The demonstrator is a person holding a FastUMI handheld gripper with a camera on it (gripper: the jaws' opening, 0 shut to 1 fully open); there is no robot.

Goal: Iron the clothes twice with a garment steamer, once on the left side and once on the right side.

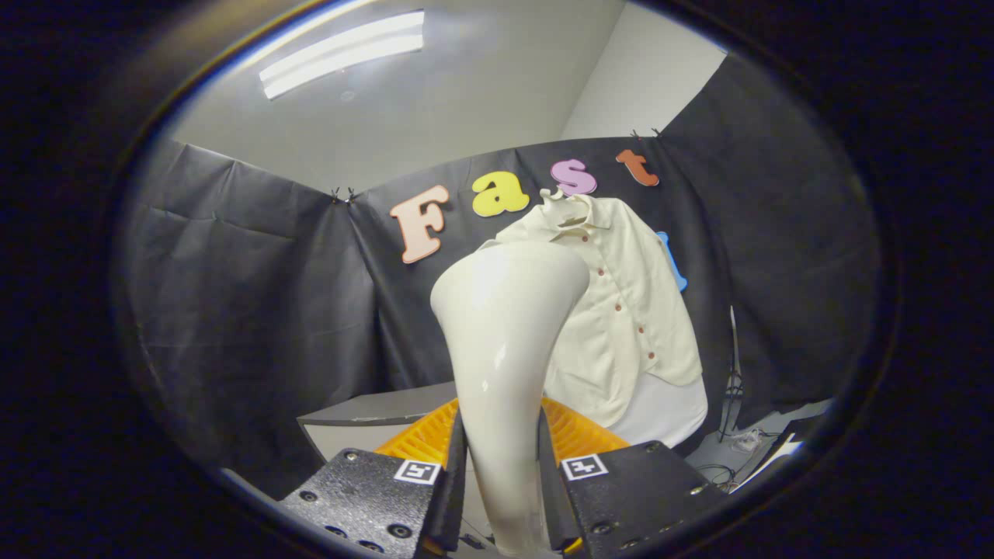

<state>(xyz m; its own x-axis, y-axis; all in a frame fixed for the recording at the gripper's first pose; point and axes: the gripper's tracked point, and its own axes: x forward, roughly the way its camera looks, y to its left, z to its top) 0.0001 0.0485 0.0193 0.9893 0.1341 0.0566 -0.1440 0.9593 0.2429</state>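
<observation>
So the gripper (501,473) has its two fingers clamped on the handle of the garment steamer (505,341), one finger pressing each side of the white neck. The steamer stands up between the fingers and flares out into a wide rounded head at the top, tipped a bit toward the shirt.

The shirt (621,310) is a cream button-up with small brown buttons down the front, hanging against the booth's black cloth wall, beyond the steamer head and slightly to its right. The steamer head overlaps the shirt's left shoulder and chest area from this angle, but I can't tell if it's actually touching the fabric or just hovering in front of it. There's a lighter white panel showing under the shirt's hem.

Container-wise: there's an orange ribbed basket (578,435) right behind the fingers, sitting on a grey table (373,407). Can't see what's inside it, since the steamer and fingers block the middle. Some cables lie on the floor off to the right.
</observation>
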